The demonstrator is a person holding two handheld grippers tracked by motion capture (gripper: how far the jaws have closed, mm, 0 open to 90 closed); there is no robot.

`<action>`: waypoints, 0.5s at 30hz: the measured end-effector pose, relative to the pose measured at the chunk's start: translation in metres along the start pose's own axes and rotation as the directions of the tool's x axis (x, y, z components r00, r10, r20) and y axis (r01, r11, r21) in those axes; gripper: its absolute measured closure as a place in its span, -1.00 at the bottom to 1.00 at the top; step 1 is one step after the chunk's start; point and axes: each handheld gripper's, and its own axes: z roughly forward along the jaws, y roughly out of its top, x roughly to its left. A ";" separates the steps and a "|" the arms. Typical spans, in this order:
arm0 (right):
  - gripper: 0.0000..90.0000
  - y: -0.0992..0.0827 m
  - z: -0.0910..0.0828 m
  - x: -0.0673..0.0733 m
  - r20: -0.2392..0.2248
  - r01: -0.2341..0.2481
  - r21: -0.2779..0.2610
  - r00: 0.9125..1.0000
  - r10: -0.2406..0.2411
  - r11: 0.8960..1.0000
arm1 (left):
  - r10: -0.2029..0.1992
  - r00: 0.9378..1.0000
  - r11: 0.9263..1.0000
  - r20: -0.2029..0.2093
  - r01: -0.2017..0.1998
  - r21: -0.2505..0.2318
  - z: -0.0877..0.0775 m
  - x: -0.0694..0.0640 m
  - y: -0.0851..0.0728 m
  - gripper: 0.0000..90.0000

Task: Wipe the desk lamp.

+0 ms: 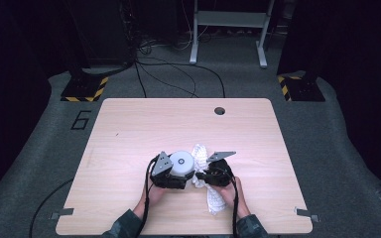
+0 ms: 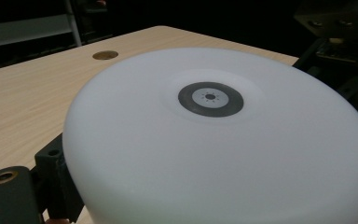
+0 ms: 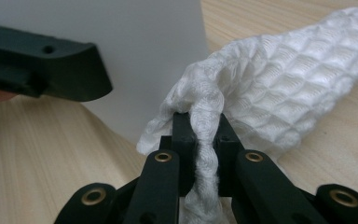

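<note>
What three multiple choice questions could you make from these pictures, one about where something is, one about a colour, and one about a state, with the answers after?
1. Where does the white round device sit?
A. at the table's far edge
B. between the two grippers
C. on the floor

2. What colour is the waffle cloth?
A. white
B. blue
C. red

3. What is the right gripper doing?
A. open above the table
B. shut on nothing
C. shut on the cloth

Answers: 1 B, the high view shows it flanked by the left gripper and the right one. 2 A, the right gripper view shows white weave. 3 C, a pinched fold stands between its closed jaws.
</note>
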 end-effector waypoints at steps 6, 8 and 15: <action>0.85 -0.003 -0.007 0.011 0.000 0.009 -0.026 1.000 -0.009 1.000 | -0.001 1.000 1.000 0.001 0.001 -0.001 0.000 0.000 0.000 -0.82; 0.85 -0.003 -0.009 0.013 -0.001 0.021 -0.018 1.000 -0.021 1.000 | -0.001 1.000 1.000 0.000 0.001 0.000 0.000 0.000 0.000 -0.82; 0.84 -0.008 -0.007 0.022 -0.027 0.032 -0.023 0.999 -0.033 0.999 | 0.001 1.000 1.000 -0.003 -0.001 0.002 0.000 0.000 0.000 -0.82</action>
